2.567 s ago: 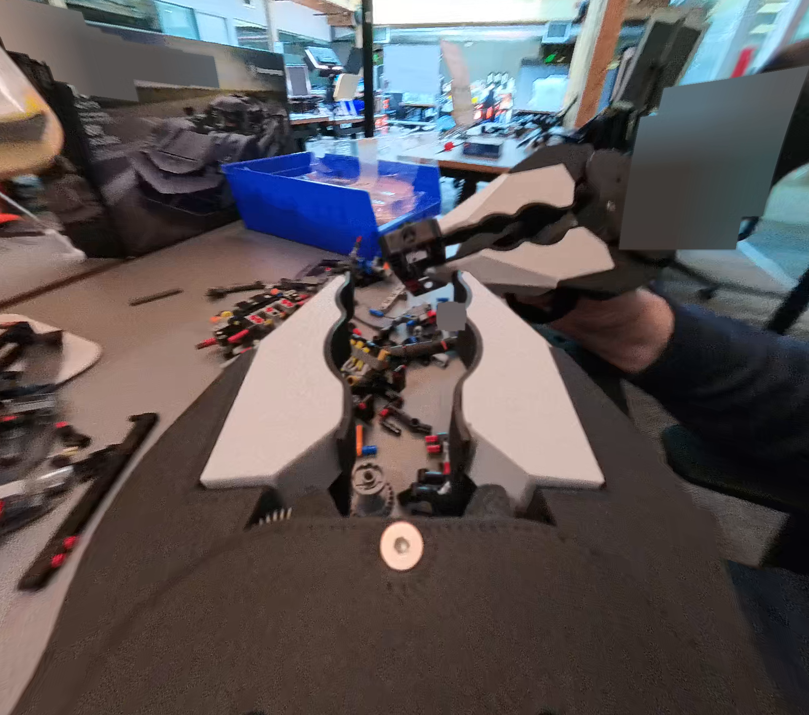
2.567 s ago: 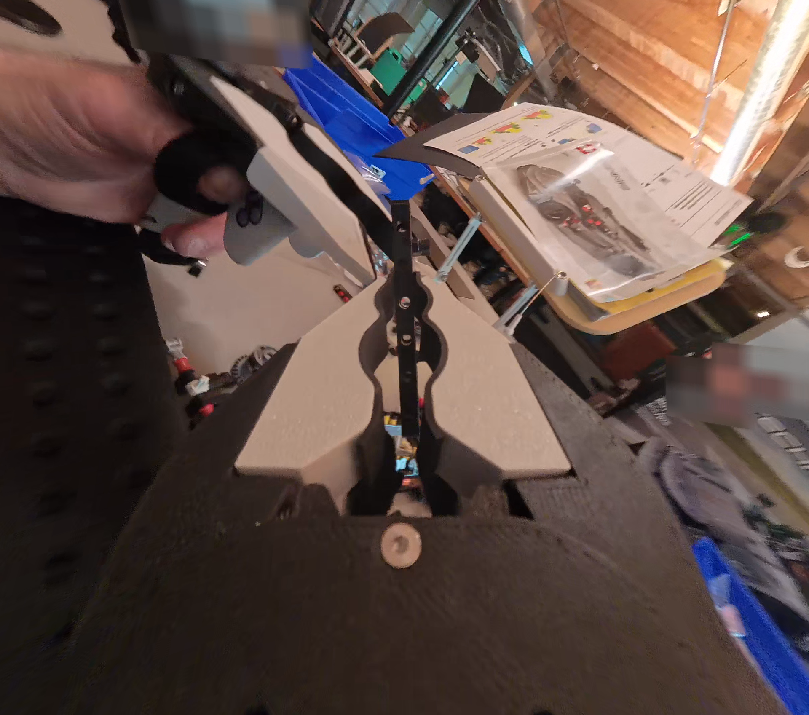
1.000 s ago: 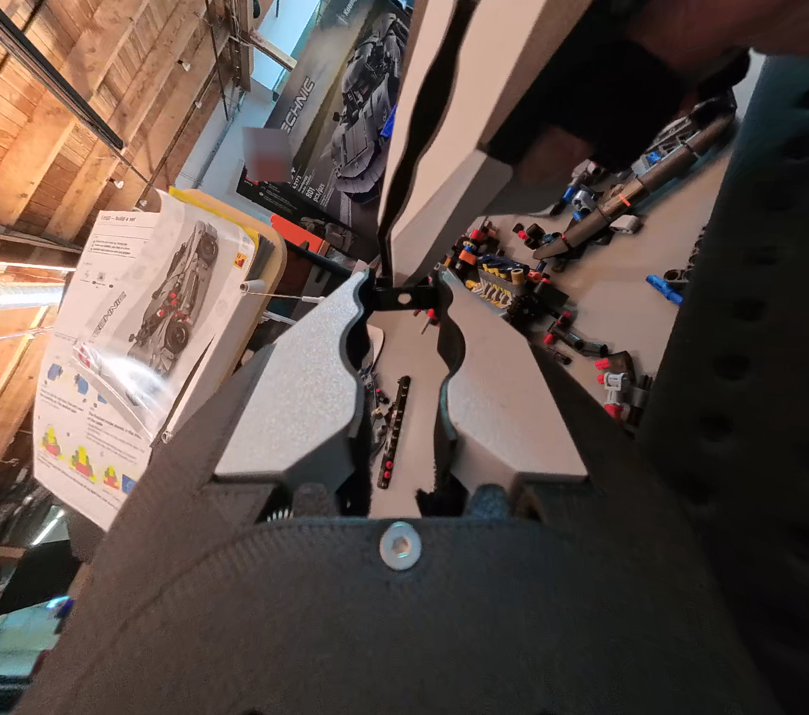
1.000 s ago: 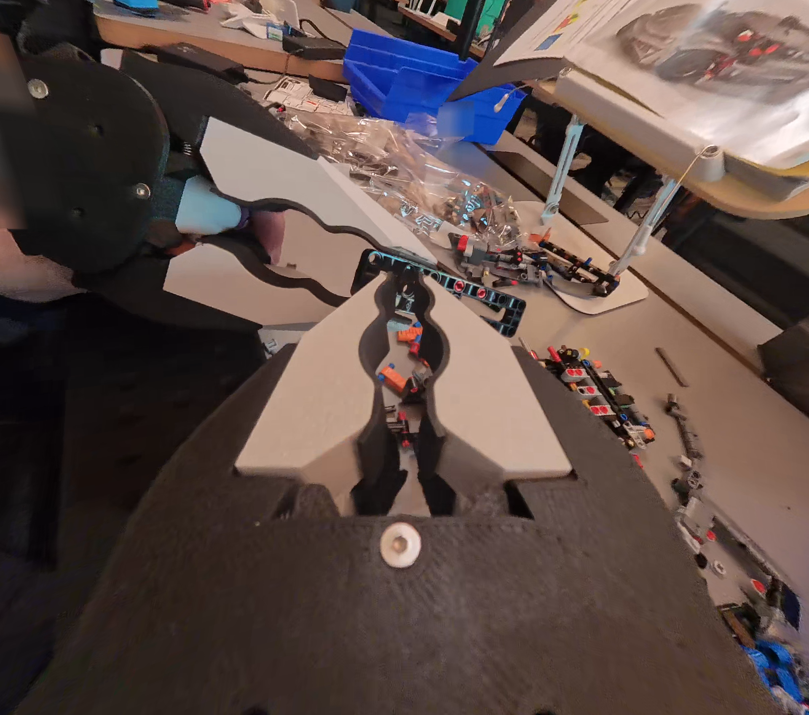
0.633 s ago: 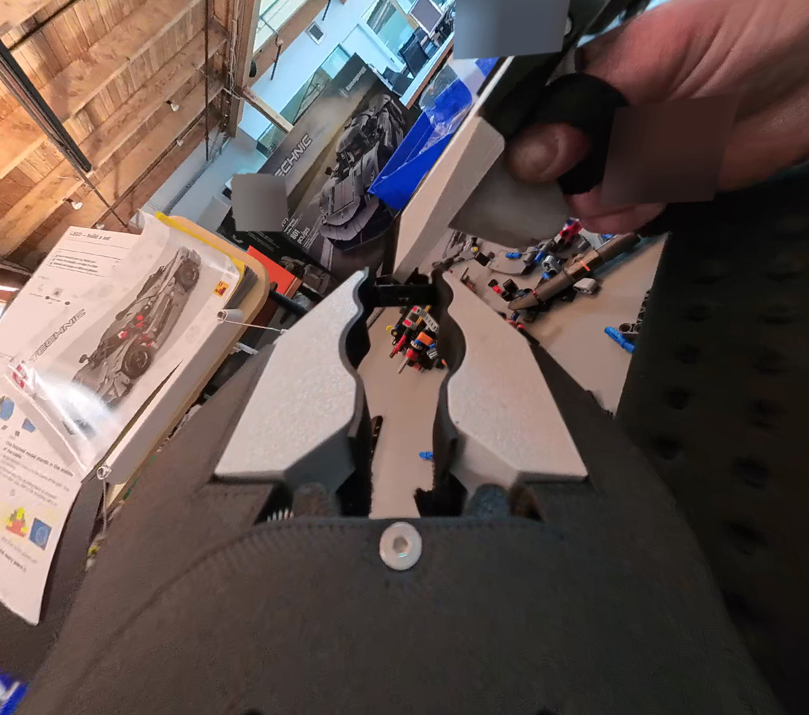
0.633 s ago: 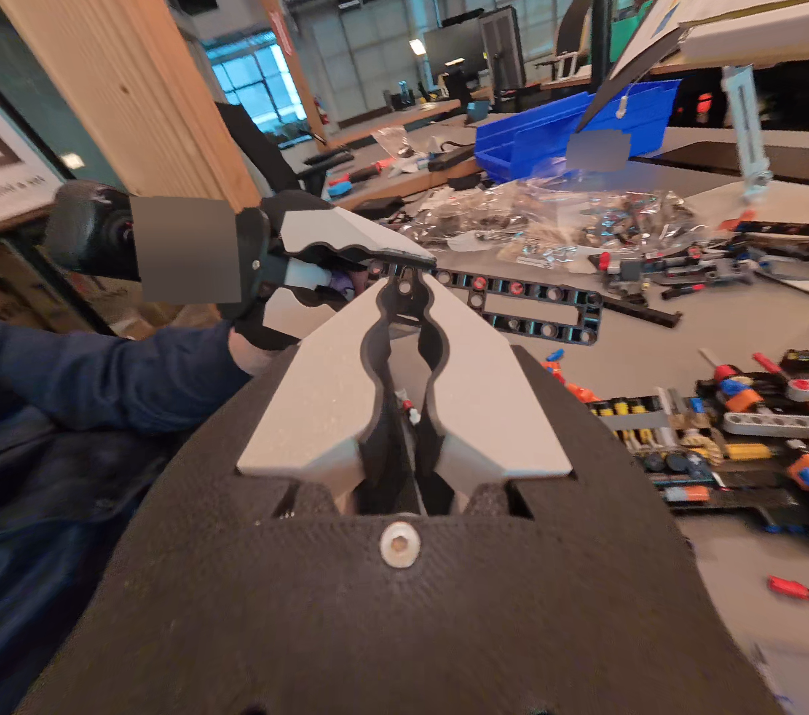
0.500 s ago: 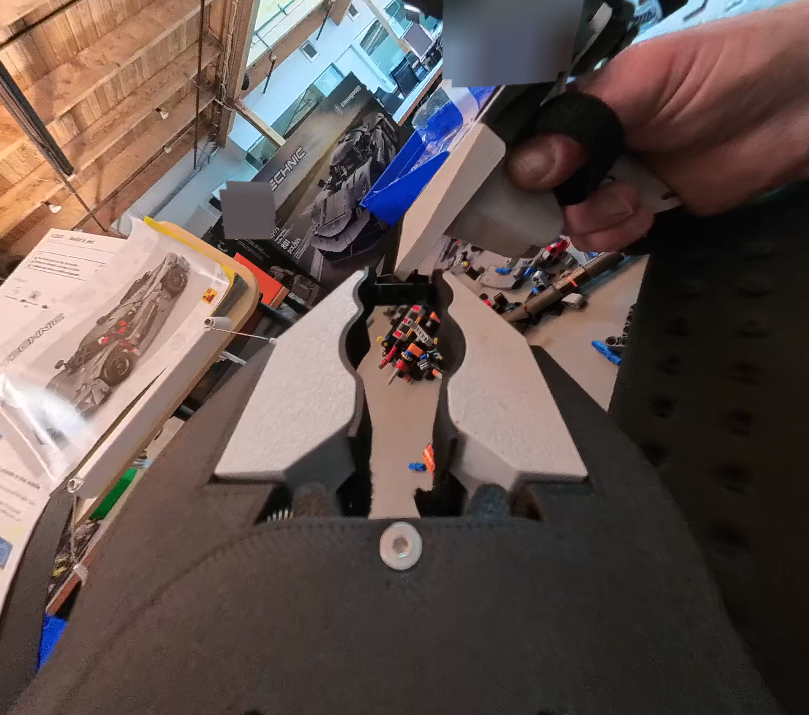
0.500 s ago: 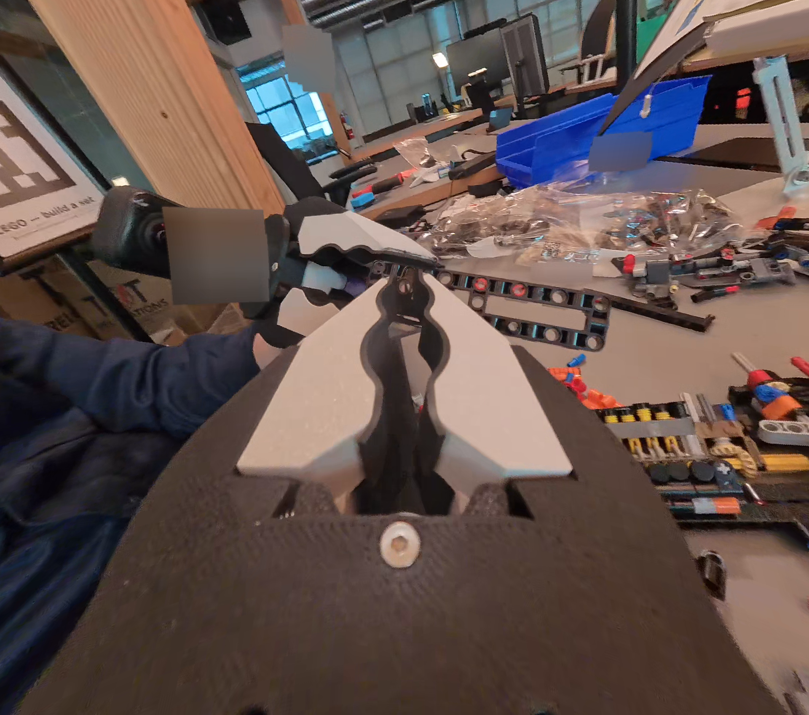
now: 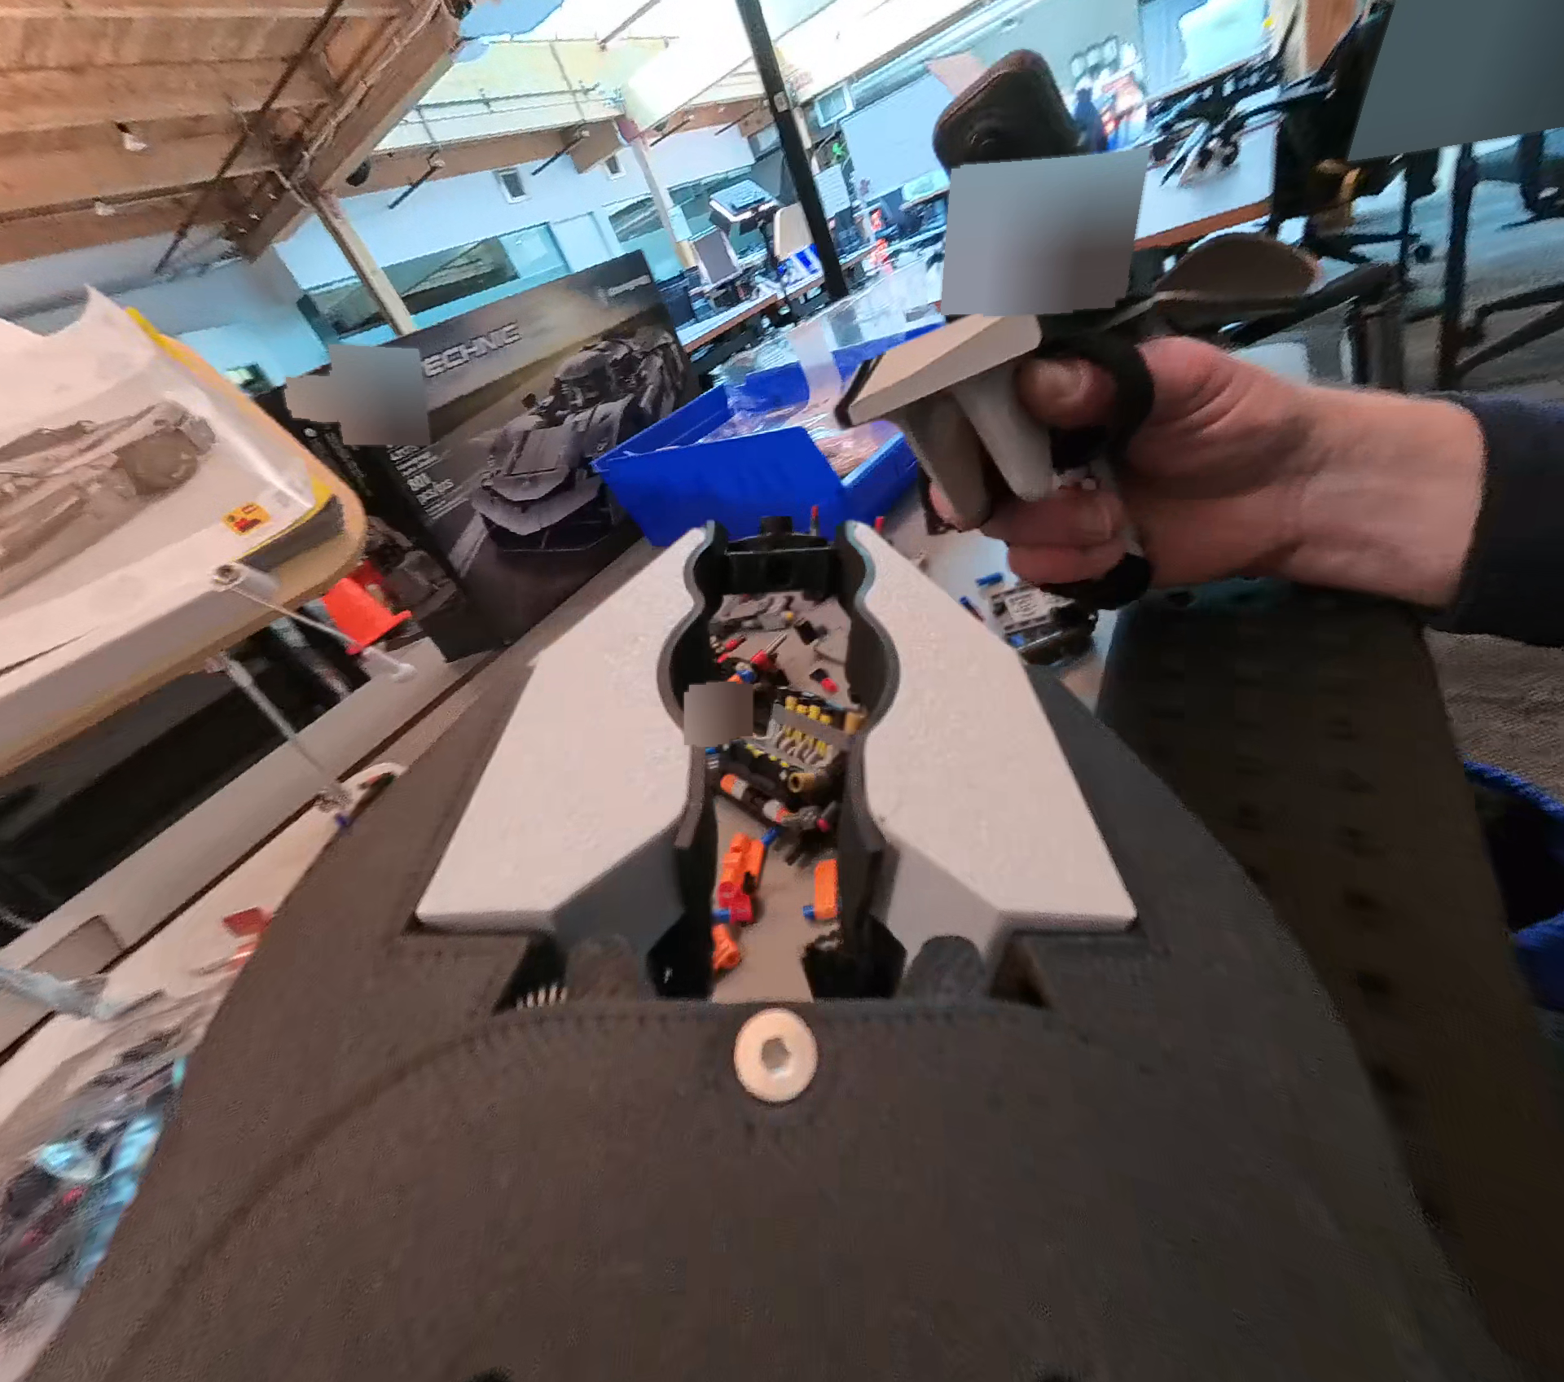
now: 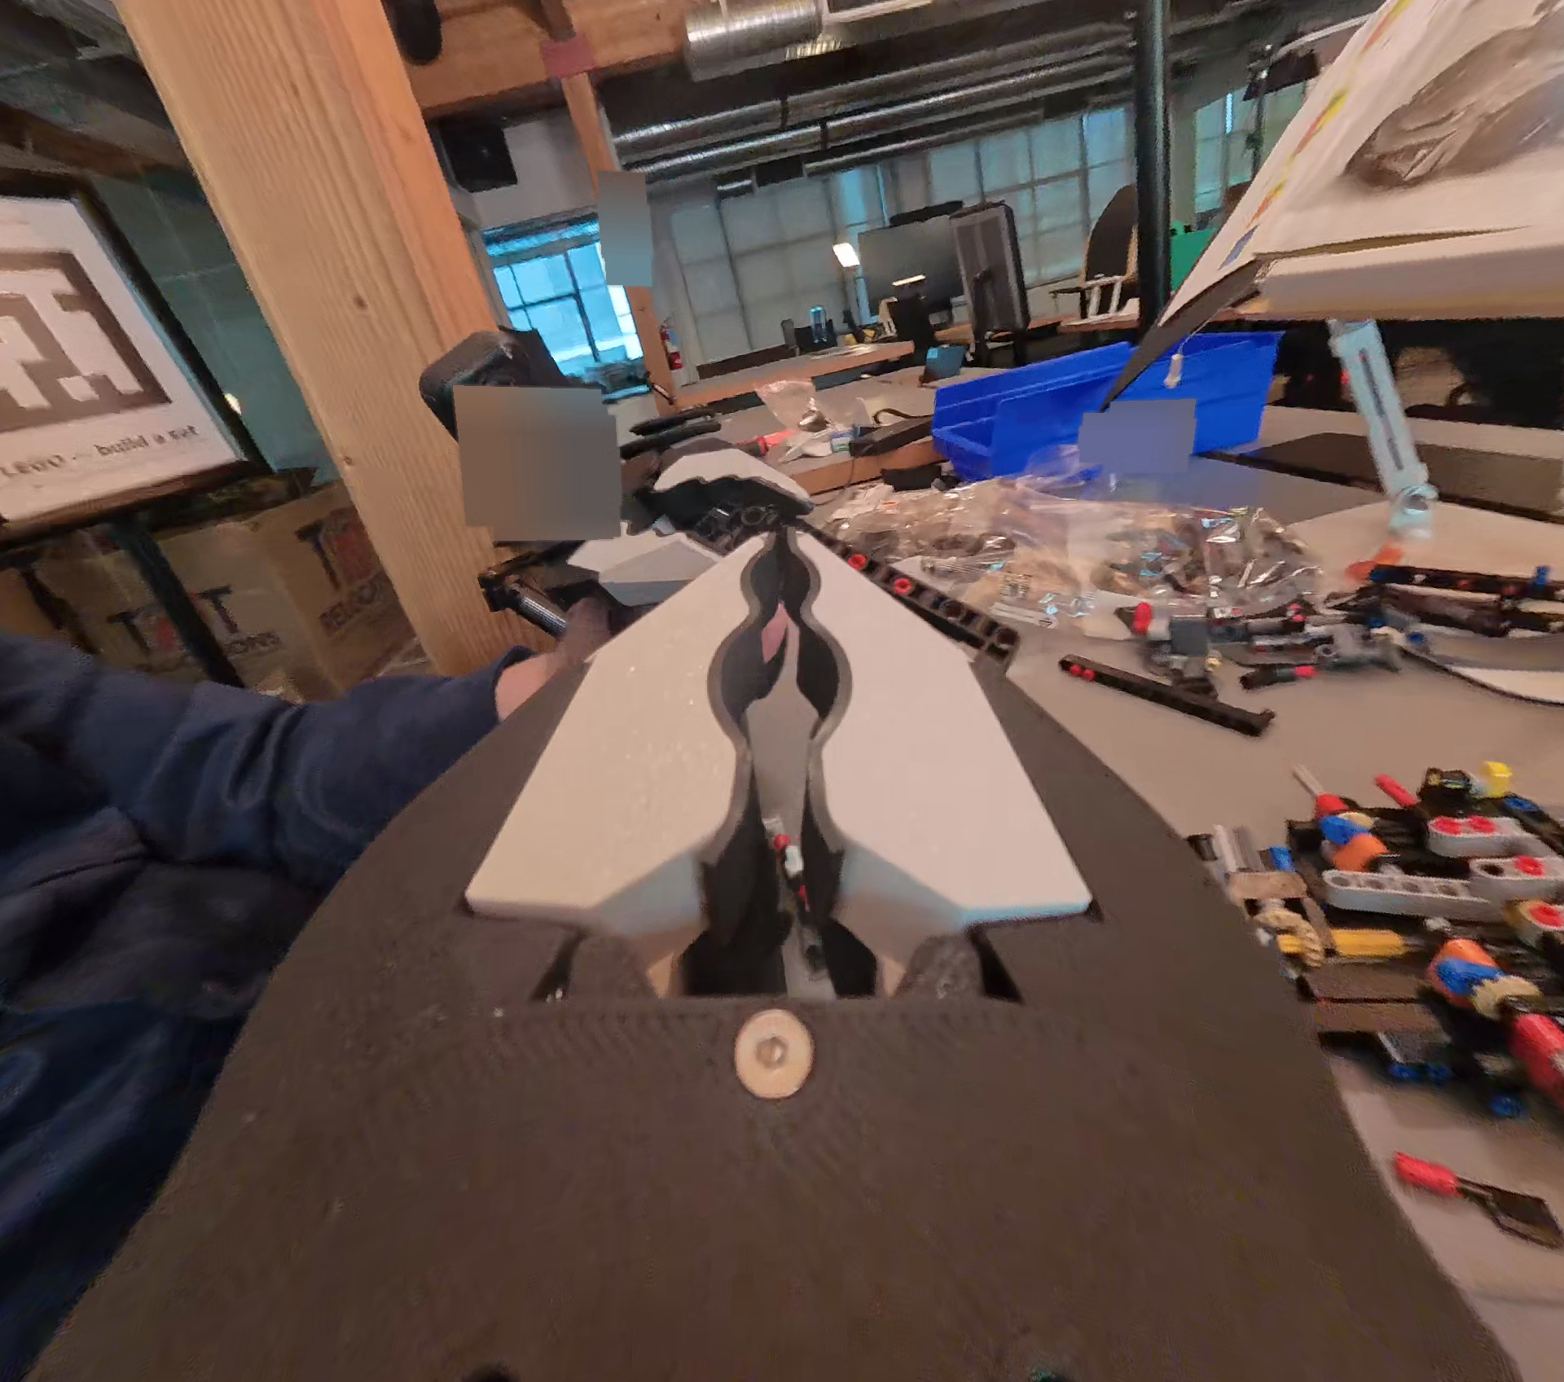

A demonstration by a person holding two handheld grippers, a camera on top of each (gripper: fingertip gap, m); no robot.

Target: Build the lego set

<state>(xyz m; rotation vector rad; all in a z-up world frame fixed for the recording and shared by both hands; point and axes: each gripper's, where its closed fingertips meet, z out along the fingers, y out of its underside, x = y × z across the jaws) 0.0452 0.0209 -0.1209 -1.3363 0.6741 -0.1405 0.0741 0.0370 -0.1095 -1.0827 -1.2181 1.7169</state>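
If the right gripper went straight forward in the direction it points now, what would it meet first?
Most likely the left gripper. Its tongs sit directly ahead of the right gripper, at the near end of the black lego frame. Depth is unclear, but the gap looks very small.

Lettering present, not transcribed: dark cardboard set box (image 9: 542, 411), centre left; white framed sign (image 10: 85, 360), left edge; brown cartons (image 10: 338, 580) below it.

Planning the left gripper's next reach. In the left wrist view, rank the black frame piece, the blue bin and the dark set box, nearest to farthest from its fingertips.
1. black frame piece, between the left gripper tips.
2. blue bin, just beyond.
3. dark set box, farther back, left.
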